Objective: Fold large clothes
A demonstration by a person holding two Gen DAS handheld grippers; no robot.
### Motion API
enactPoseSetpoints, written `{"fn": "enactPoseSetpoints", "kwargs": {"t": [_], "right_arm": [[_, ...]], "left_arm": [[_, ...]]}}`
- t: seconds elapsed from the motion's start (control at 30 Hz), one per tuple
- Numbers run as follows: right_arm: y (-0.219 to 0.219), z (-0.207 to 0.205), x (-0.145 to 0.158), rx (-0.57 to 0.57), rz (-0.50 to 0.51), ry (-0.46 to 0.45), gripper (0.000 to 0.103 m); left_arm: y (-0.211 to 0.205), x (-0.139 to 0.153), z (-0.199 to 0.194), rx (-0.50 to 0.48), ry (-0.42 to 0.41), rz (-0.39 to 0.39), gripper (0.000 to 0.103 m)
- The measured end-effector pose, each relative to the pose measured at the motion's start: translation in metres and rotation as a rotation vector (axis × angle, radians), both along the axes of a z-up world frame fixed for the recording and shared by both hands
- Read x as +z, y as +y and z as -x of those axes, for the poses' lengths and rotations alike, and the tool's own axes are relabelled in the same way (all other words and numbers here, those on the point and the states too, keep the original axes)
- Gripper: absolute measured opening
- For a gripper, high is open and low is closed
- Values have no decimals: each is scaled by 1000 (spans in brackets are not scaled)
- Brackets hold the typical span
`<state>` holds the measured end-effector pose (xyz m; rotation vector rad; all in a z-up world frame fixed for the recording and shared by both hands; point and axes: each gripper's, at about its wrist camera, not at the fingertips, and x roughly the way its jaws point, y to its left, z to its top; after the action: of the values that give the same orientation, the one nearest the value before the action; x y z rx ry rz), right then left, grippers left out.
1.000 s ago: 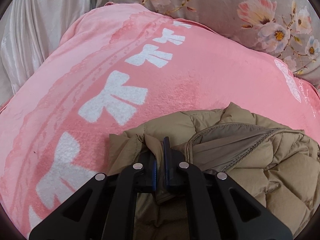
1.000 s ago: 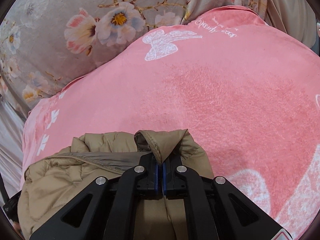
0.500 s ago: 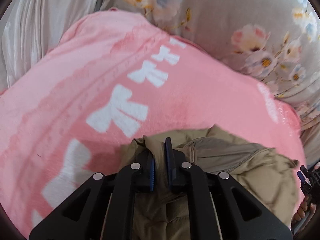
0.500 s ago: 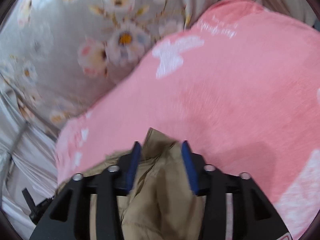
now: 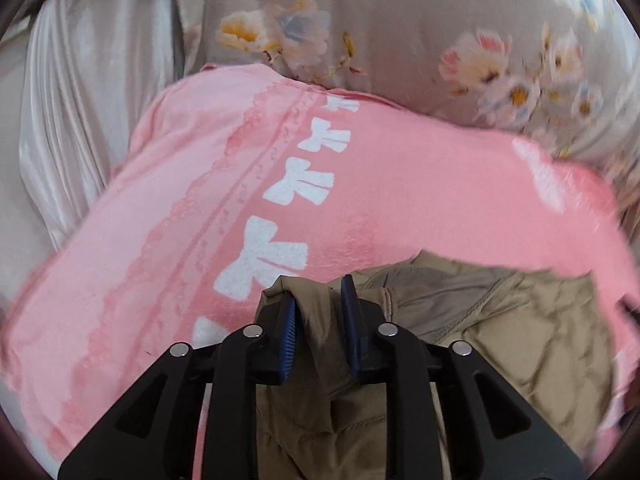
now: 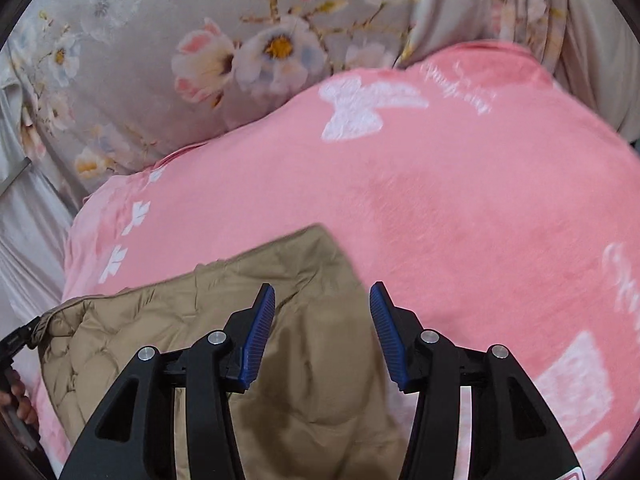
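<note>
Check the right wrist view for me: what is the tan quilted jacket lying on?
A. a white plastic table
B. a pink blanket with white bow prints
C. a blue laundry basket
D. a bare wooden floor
B: the tan quilted jacket lies spread on the pink blanket with white bow prints, in front of the grey floral bedding.
</note>
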<state>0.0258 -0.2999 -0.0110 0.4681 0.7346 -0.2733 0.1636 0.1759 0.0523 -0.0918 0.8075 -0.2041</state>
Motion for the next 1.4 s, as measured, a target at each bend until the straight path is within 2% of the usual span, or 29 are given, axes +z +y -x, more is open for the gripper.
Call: {"fn": "enactPoseSetpoints", "kwargs": {"t": [0.03,0.07,0.1,0.13,0.17,0.27,0.4,0.47,0.5,0.57,0.6,0.67,0.73,0.8,0.9,1.03,1.4], "right_arm": [[3,-3,-5,7,4,6,50],[8,-7,-12,14,14,23,49],[12,-10,-17,17,19,40,48],[14,-12,-20,19,23,47,48],[17,-12,-19,18,34,50,48],[28,-8,-7,23,63,28,48],[60,-21,21,96,68,-14,44],[86,-37,31,162,98,-14,33],[98,-44,33,189,116,-12,31],[126,-64,34,238,192,9,20],[136,-74,31,255,213,26,18],[143,-87,18,276,203,61,9],[145,-95,4,277,215,95,6],[145,-101,-11,273,229,120,5],[139,-103,-21,270,200,125,3],[134,-106,-32,264,167,124,0],[135,-113,-49,253,149,109,0]], "left_arm": [[10,1,-4,9,8,61,56],[20,4,-8,55,-12,83,77],[27,7,-11,110,-54,52,95],[30,14,-15,153,-101,-42,90],[30,21,-17,157,-124,-116,89],[28,41,-8,101,-163,-125,89],[-24,41,7,-33,-189,-202,82],[-68,29,9,-121,-173,-224,77],[-87,22,9,-153,-163,-235,71],[-128,2,3,-212,-132,-258,67],[-143,-8,-2,-234,-110,-258,63],[-169,-26,-8,-262,-75,-259,61],[-185,-41,-14,-264,-49,-260,59],[-192,-56,-20,-260,-21,-257,59],[-195,-78,-28,-240,9,-249,59],[-193,-87,-32,-225,12,-219,59],[-196,-102,-39,-190,-11,-222,61]]}}
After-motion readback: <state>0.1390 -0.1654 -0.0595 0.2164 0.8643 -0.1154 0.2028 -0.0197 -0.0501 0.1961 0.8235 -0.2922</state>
